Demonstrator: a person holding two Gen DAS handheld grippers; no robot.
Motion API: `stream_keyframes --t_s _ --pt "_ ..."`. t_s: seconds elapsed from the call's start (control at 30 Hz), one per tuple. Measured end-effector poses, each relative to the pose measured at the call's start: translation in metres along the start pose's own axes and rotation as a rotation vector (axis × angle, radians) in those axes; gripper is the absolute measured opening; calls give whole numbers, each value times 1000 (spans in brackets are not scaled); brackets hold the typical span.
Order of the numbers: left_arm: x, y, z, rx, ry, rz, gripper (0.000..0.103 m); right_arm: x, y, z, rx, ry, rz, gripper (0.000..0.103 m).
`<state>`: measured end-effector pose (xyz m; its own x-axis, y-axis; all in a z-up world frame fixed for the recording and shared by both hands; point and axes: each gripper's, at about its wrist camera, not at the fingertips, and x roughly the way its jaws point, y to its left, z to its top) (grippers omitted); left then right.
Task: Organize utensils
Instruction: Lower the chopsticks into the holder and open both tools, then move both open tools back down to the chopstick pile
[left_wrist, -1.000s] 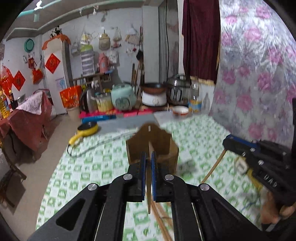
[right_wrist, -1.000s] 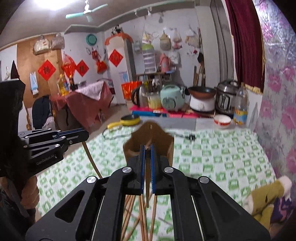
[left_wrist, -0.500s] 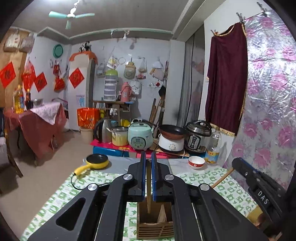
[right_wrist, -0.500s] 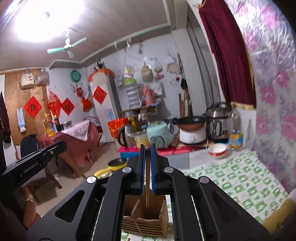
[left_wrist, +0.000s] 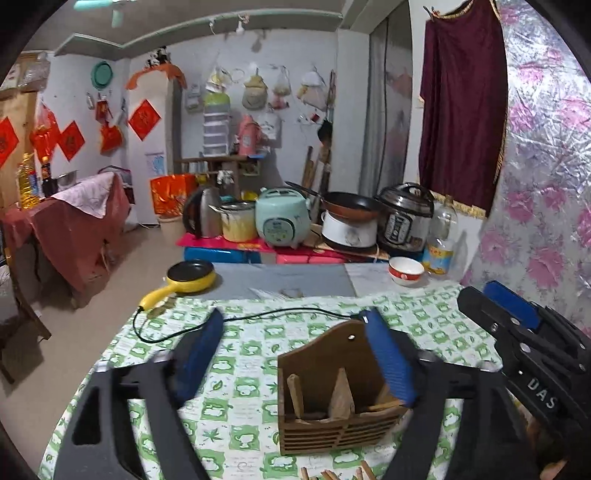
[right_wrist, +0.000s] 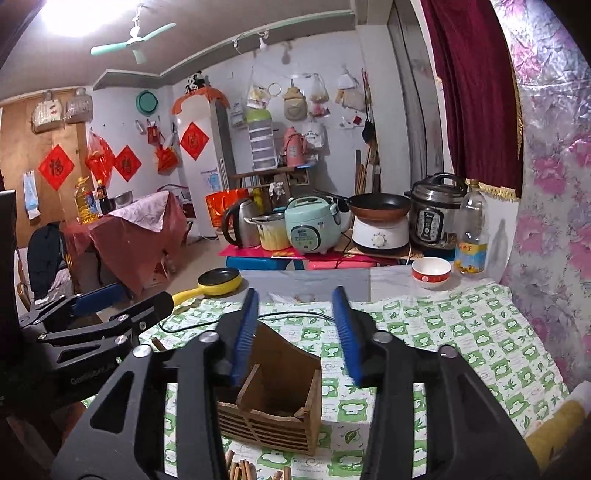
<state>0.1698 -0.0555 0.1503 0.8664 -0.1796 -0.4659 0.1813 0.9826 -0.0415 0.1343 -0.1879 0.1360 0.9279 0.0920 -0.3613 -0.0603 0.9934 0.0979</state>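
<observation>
A brown wooden utensil holder (left_wrist: 338, 391) stands on the green-and-white checked tablecloth (left_wrist: 251, 354); it also shows in the right wrist view (right_wrist: 273, 402). Wooden chopsticks stand in its compartments (left_wrist: 295, 393). My left gripper (left_wrist: 295, 354) is open and empty just above the holder. My right gripper (right_wrist: 295, 332) is open and empty above it too. More chopsticks (right_wrist: 240, 469) lie on the cloth in front of the holder, also seen in the left wrist view (left_wrist: 332, 474). Each gripper shows in the other's view, the right one (left_wrist: 524, 354) and the left one (right_wrist: 92, 325).
A yellow mini frying pan (left_wrist: 184, 277) with a black cord (left_wrist: 236, 317) lies at the far left of the table. A red-and-white bowl (left_wrist: 405, 269) and a plastic bottle (left_wrist: 441, 240) stand far right. Cookers and a kettle crowd a low stand (left_wrist: 295, 221) behind. A yellow plush toy (right_wrist: 554, 424) lies at the right.
Both grippers were shut on a chopstick, lifted over the holder, then opened. The chopsticks now stand in the holder and both grippers are empty.
</observation>
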Motion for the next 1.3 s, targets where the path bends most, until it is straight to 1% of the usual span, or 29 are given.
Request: stream_keyframes --t_s 0.03,0.07,0.13,0.2,0.3,0.43,0.5,0.57,0.67,0.7,0.77,0.83,0.87,0.93,0.97,1.03,1.13,1.2,1.23,1.3 --pt "-1 1 1 -7 -5 5 91 -2 0 0 -1 -6 -2 49" --pt "-3 2 2 -12 -10 11 92 -5 1 0 -5 -12 -5 50" --pt "-5 3 4 -17 -11 19 95 -10 1 0 -9 -24 -11 56" --pt "-7 5 5 -25 -13 35 97 -14 1 0 -9 -33 -17 61" --pt "-9 6 4 -25 -17 72 97 -20 1 1 -13 -41 -23 65" --pt "-11 4 1 -14 -11 88 97 -33 0 0 -10 -57 -29 70" --pt "-13 1 -5 -3 -8 91 97 -40 -1 0 -5 -59 -30 71" --pt "-16 -2 -14 17 -13 95 97 -47 -2 -1 5 -60 -28 72" --pt "-19 -2 -44 56 -39 133 97 -54 -4 -3 16 -65 -24 74" --pt "-18 -1 -52 64 -36 143 97 -55 -3 -4 15 -67 -25 75" --pt "-13 0 -74 83 -4 136 97 -56 -2 -5 12 -67 -26 77" --pt "-10 -1 -89 99 34 131 97 -59 -1 -11 -6 -64 -33 81" --pt "-7 -2 -95 112 53 130 97 -61 -2 -19 -22 -61 -39 82" --pt "-5 -6 -106 144 76 132 97 -67 -7 -44 -33 -71 -76 88" --pt "-4 -8 -112 161 87 135 97 -67 -8 -54 -38 -62 -97 89" --pt "-4 -9 -123 181 111 126 97 -63 -14 -82 -70 -3 -113 89" --pt "-4 -4 -142 199 182 106 97 -54 -22 -117 -99 132 -133 89" --pt "-5 2 -153 194 241 68 97 -53 -27 -134 -96 203 -100 89" --pt "-7 6 -161 187 274 27 97 -55 -30 -141 -88 236 -84 89" --pt "-10 11 -175 192 329 -22 97 -58 -38 -153 -73 277 -62 89"
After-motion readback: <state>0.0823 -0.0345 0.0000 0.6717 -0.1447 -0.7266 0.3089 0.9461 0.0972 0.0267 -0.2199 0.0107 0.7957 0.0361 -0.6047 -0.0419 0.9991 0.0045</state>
